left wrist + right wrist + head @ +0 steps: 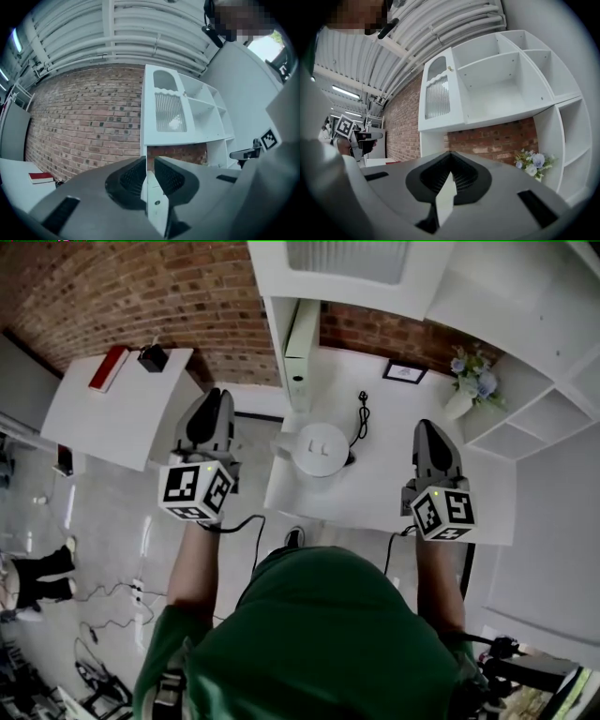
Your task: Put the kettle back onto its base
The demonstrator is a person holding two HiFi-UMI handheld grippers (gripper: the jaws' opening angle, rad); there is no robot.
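Left hand-held gripper (214, 395): jaws together, empty, left of the kettle (319, 448).
Right hand-held gripper (427, 426): jaws together, empty, right of the kettle.
Kettle: white, upright on counter (375, 498).
Cord (362, 414): just behind kettle.

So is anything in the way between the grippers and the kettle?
Nothing I can see. The kettle sits on the table, between the left gripper and the right gripper, both shut and empty. The cord lies beyond it, out of the way.
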